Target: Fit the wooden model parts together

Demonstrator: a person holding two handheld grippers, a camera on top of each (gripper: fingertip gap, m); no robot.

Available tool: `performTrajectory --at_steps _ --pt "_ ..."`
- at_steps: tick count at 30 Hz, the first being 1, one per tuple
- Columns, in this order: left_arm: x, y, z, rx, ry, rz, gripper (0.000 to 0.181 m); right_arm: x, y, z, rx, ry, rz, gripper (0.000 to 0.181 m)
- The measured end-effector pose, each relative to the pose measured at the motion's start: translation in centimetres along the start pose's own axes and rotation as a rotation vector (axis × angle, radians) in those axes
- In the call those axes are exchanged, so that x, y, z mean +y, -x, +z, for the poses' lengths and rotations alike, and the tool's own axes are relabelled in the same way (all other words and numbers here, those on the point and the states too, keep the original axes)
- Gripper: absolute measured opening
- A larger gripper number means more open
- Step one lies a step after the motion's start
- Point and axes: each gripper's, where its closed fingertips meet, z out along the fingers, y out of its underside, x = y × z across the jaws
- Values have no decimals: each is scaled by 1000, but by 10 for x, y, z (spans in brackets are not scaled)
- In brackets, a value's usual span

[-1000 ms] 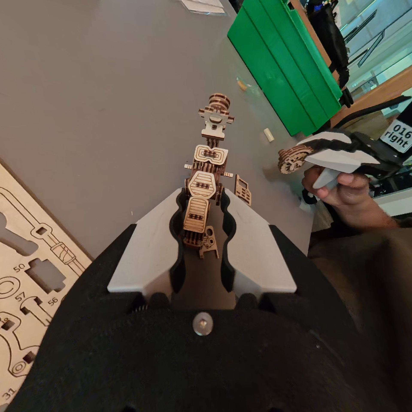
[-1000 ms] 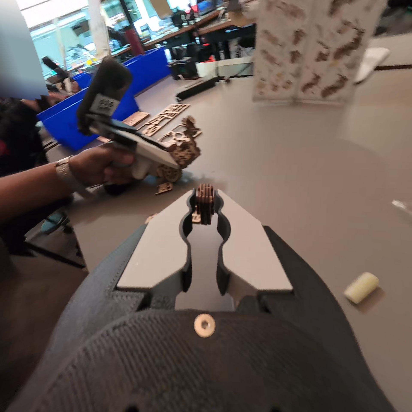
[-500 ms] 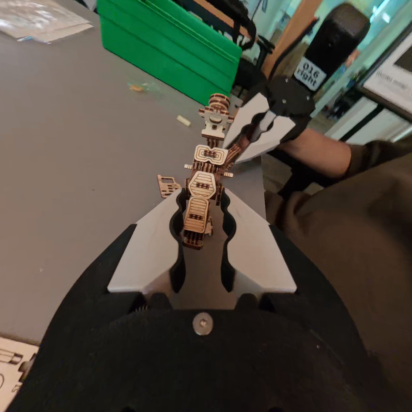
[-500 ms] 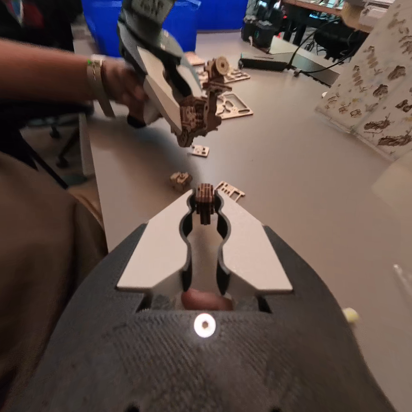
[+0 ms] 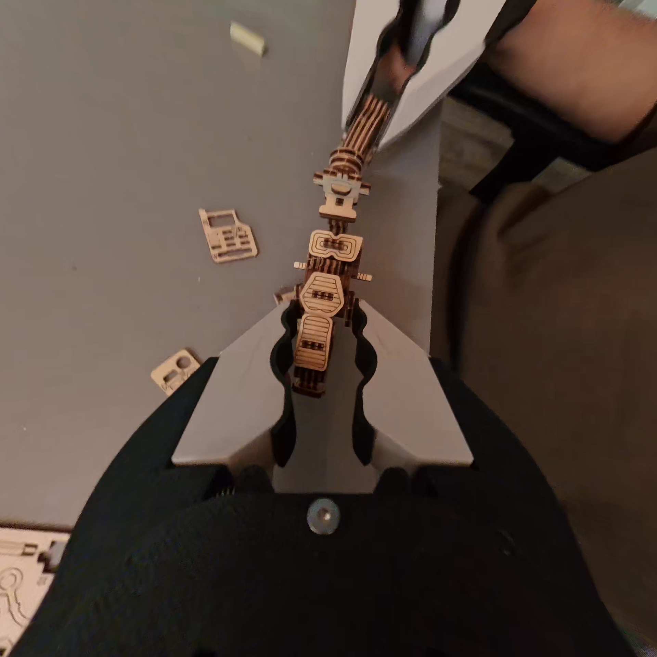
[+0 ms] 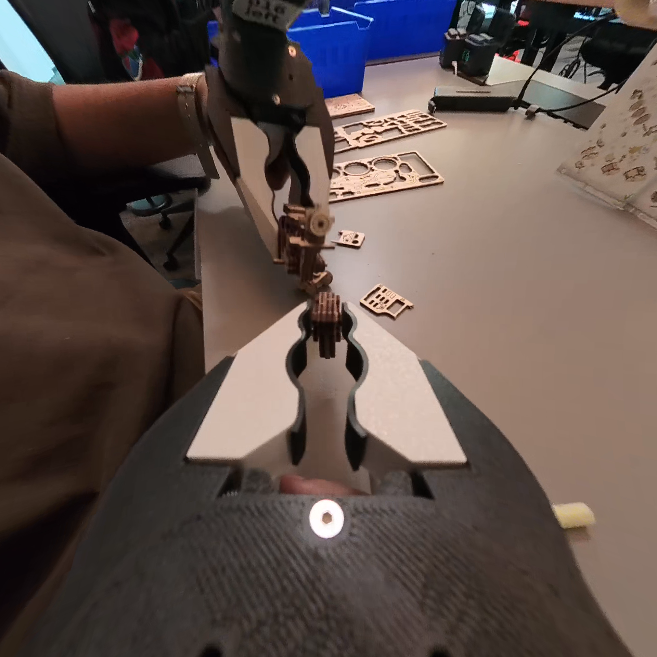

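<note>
My left gripper is shut on the rear of a wooden motorcycle model and holds it above the grey table. My right gripper is shut on a layered wooden wheel. In the left wrist view the right gripper brings that wheel right up against the model's front end. In the right wrist view the left gripper comes down from above with the model just beyond my wheel. Whether the wheel is seated I cannot tell.
Loose flat wooden pieces lie on the table near its right edge. Punched-out wooden part sheets lie farther off, with blue bins behind. A small cream cylinder lies on the table.
Both grippers have moved together. The right gripper's wheel, half a second ago beside the model's middle, now meets its front end. The left view has tipped down toward the table.
</note>
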Motion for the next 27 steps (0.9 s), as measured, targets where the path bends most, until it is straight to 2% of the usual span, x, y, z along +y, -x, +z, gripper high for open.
performTrajectory --at_steps 3,7,15,27 --pt "11 -9 -2 14 57 -30 28 -4 7 0 -24 -16 -4 14" --pt "7 -13 -4 -51 77 -17 28 -1 15 3 -65 3 0 14" --pt "12 -22 20 -78 145 -65 28 16 30 4 -220 73 131 14" --pt "9 -28 29 -60 119 -89 28 30 21 5 -183 151 162 14"
